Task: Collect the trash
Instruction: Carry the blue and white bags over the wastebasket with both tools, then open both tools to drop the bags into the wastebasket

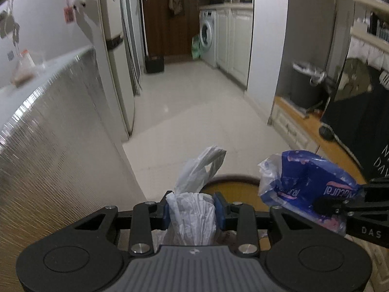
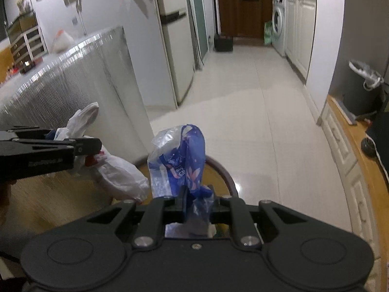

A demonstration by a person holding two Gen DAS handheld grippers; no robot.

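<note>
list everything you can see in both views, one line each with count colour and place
white plastic bag: 1, white, clamped in the left gripper, handles sticking up
blue wrapper: 1, blue and clear with pink print, clamped in the right gripper
trash bin: 1, dark grey with a white liner, on the floor at right
washing machine: 1, white, far end under the counter
fridge: 1, pale with a dark band, left of the hallway
green bag: 1, green, on the floor by the washing machine
black box: 1, black, on the floor by the far door
left gripper: 1, black, blue pads, jaws shut
right gripper: 1, black, jaws shut
</note>
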